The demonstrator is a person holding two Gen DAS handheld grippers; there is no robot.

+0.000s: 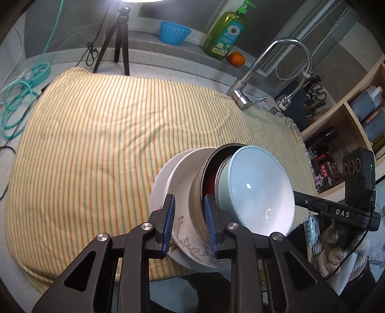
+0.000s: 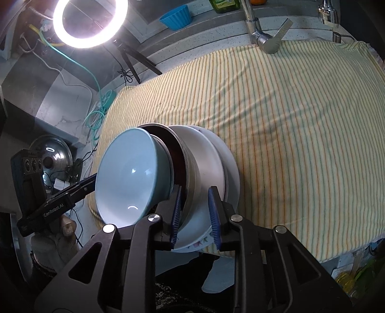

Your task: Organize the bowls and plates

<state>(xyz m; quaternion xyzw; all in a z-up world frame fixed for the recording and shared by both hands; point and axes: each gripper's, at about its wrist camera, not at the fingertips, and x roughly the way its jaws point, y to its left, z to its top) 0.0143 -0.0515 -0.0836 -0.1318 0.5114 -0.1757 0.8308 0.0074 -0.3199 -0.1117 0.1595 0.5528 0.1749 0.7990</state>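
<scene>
A nested stack stands on the striped cloth [image 1: 96, 144] at its near edge. A pale blue bowl [image 1: 259, 190] [image 2: 127, 173] sits in a metal bowl [image 1: 196, 209] [image 2: 192, 168] with a dark red inside, on white plates [image 1: 178, 173] [image 2: 228, 173], one of them floral-rimmed [image 1: 190, 243]. My left gripper [image 1: 189, 199] straddles the metal bowl's wall and the plate rim, jaws slightly apart, pads not pressing. My right gripper [image 2: 195, 190] straddles the same rims from the opposite side, also slightly apart. Each view shows the other gripper [image 1: 336, 211] [image 2: 60, 199] reaching in behind the blue bowl.
A faucet [image 1: 255, 72] stands at the cloth's far right, and a tripod [image 1: 118, 41] with a ring light [image 2: 86, 21] behind it. Dish soap [image 1: 226, 31], a blue cup [image 1: 174, 32] and an orange [image 1: 237, 59] line the back ledge. Shelves [image 1: 349, 125] rise at right.
</scene>
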